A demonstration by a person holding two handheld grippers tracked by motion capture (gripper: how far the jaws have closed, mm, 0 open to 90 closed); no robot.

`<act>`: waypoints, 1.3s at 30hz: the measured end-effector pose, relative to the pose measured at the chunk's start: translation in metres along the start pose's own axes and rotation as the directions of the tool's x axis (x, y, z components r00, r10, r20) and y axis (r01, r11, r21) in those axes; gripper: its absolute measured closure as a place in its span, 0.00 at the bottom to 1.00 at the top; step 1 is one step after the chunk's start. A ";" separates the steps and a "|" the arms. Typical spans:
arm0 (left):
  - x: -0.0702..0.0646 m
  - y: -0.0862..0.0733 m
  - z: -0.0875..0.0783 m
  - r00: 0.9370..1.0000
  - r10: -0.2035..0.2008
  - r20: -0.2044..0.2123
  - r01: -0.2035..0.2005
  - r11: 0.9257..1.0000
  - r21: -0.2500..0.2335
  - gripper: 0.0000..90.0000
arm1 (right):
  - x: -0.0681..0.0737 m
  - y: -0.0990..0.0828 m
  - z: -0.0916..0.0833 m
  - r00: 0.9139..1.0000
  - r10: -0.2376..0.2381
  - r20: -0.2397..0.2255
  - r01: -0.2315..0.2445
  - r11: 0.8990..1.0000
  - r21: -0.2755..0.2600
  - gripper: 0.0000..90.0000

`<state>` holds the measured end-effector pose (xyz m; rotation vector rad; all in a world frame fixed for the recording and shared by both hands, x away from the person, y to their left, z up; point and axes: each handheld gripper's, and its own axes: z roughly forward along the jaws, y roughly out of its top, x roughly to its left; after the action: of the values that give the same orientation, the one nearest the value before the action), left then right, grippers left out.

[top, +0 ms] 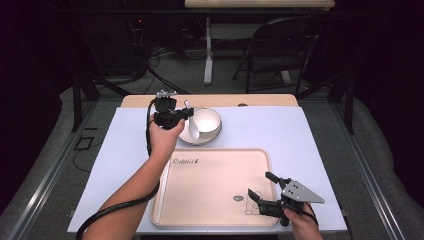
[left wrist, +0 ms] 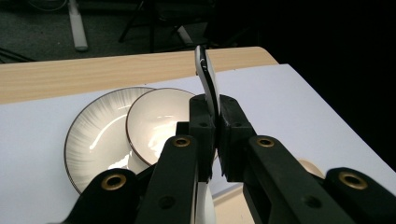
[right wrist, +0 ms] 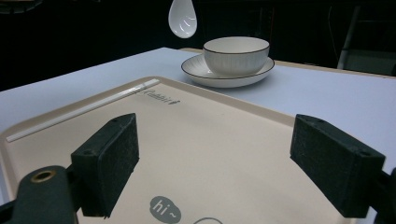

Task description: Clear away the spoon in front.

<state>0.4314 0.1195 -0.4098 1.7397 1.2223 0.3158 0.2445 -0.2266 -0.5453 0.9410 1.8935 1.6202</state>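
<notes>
My left gripper [top: 186, 114] is shut on a white spoon [top: 188, 104], held just left of a white bowl [top: 207, 121] that sits on a ribbed plate [top: 202, 140]. In the left gripper view the spoon's handle [left wrist: 207, 77] sticks up from between the closed pads, above the bowl [left wrist: 156, 121] and the plate [left wrist: 91, 140]. Over the front right corner of the beige tray [top: 215, 175] my right gripper [top: 261, 184] stands open with nothing in it. From the right gripper [right wrist: 223, 163] I see the spoon's scoop [right wrist: 183, 18] hanging in the air left of the bowl [right wrist: 236, 55].
A thin white stick [top: 161, 192] lies along the tray's left rim. A pale sheet [top: 310, 135] covers the wooden table [top: 260, 100]. Beyond the table stand a folding chair [top: 277, 50], a desk leg [top: 207, 55] and floor cables.
</notes>
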 end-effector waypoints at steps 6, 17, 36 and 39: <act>0.000 -0.009 -0.009 1.000 0.015 0.015 -0.015 1.000 0.011 0.95 | 0.000 0.000 0.000 1.000 0.001 0.000 -0.001 1.000 0.002 0.16; 0.010 -0.044 -0.037 0.999 0.010 0.043 -0.011 0.999 0.040 0.95 | 0.001 0.000 0.000 1.000 -0.001 0.001 0.001 1.000 0.003 0.16; 0.018 -0.085 -0.065 0.999 0.002 0.043 -0.005 0.997 0.074 0.95 | 0.001 -0.001 0.001 1.000 -0.006 0.005 0.006 1.000 0.005 0.16; 0.020 -0.091 -0.067 0.999 -0.002 0.043 -0.002 0.996 0.086 0.95 | 0.001 -0.001 0.001 1.000 -0.005 0.005 0.005 1.000 0.006 0.16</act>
<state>0.3430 0.1770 -0.4546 1.8108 1.2207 0.2278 0.2445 -0.2251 -0.5462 0.9413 1.8968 1.6093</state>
